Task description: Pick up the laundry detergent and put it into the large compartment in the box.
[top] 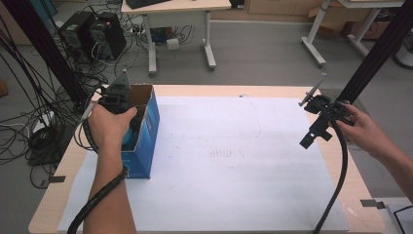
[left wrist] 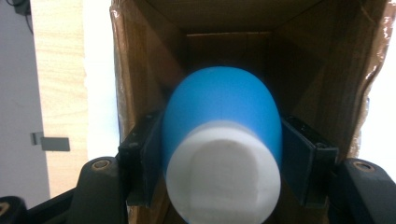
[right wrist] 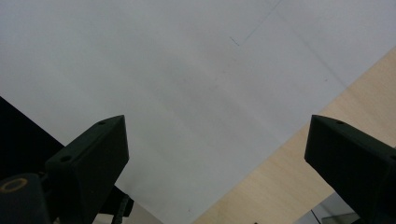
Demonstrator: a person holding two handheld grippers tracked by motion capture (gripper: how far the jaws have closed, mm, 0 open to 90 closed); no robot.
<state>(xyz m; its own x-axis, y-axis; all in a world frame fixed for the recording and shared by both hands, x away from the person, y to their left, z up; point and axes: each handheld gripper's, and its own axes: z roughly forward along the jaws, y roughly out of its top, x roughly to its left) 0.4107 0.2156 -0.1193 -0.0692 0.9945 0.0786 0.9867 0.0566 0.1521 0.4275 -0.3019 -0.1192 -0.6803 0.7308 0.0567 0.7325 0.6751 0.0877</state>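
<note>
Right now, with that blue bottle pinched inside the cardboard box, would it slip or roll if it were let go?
The blue bottle looks smooth and rounded, so it may slip between the left hand-held gripper pads, which press only its sides. Set down on its side, that round body would probably roll. The cardboard box walls stand close around it, so it likely would not travel far.

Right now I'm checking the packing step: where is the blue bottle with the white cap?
The blue bottle sits clamped in the left gripper, inside the open cardboard box at the table's left side in the high view.
</note>
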